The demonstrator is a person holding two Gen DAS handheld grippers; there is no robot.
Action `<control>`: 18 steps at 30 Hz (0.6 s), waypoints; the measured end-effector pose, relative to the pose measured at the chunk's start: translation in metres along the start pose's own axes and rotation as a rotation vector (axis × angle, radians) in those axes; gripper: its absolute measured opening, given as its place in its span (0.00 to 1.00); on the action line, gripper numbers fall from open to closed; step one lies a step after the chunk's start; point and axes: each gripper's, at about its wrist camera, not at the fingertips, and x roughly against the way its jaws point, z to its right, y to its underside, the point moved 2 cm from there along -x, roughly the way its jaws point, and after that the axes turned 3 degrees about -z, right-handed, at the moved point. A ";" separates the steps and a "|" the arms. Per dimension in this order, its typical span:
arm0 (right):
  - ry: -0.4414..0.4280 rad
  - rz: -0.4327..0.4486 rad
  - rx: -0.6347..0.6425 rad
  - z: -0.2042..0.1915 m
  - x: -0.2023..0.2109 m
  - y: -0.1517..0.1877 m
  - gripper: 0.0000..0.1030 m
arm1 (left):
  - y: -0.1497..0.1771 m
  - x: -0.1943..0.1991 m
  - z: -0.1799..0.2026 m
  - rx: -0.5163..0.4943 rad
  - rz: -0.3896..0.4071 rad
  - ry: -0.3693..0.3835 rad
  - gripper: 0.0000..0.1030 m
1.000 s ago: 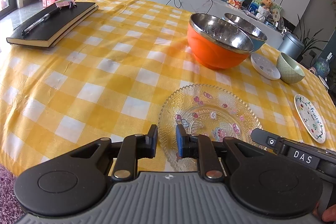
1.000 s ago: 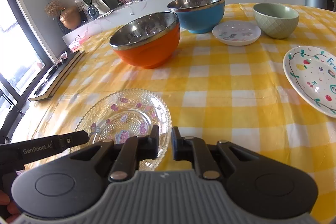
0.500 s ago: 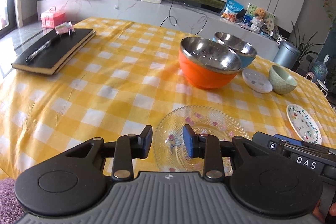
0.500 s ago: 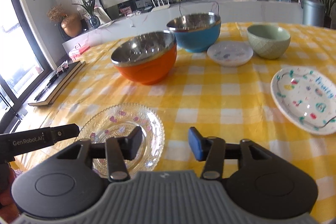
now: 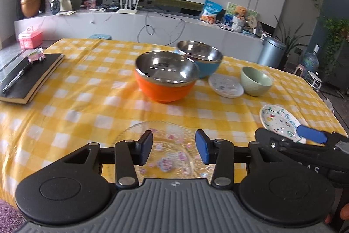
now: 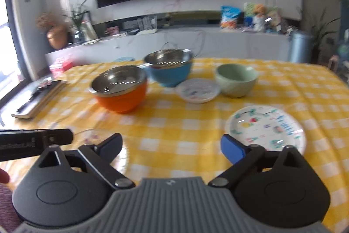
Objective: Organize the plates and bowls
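Both hand-held grippers, left [image 5: 173,146] and right [image 6: 171,146], have just been opening, nothing between, above the clear patterned glass plate [image 5: 170,134]; next probably choosing another dish.

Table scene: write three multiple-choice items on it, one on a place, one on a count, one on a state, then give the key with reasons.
1. Where does the small white plate lie?
A. between the blue bowl and the green bowl
B. on the black book
C. inside the orange bowl

2. How many bowls stand on the table?
A. two
B. three
C. five

3. How do the right tongs stand?
A. shut on the glass plate
B. shut on nothing
C. open, holding nothing

Key: 1 A, the plate sits between those two bowls. 2 B, orange, blue and green. 3 C, the pads stand wide apart over bare cloth, having just been opening.
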 end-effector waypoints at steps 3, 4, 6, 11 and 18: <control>0.042 0.048 0.011 0.016 0.008 0.000 0.94 | -0.003 -0.006 0.015 -0.022 -0.008 0.022 0.53; 0.051 0.062 0.004 0.023 0.010 0.000 0.94 | -0.004 -0.008 0.020 -0.028 -0.009 0.034 0.55; 0.069 0.077 -0.012 0.036 0.012 -0.001 0.98 | -0.006 -0.012 0.032 -0.045 -0.010 0.068 0.57; 0.081 0.059 -0.051 0.072 0.009 -0.001 0.98 | -0.012 -0.024 0.064 -0.069 0.009 0.155 0.61; 0.115 0.038 -0.099 0.112 0.004 -0.001 0.98 | -0.019 -0.052 0.101 -0.073 0.007 0.231 0.61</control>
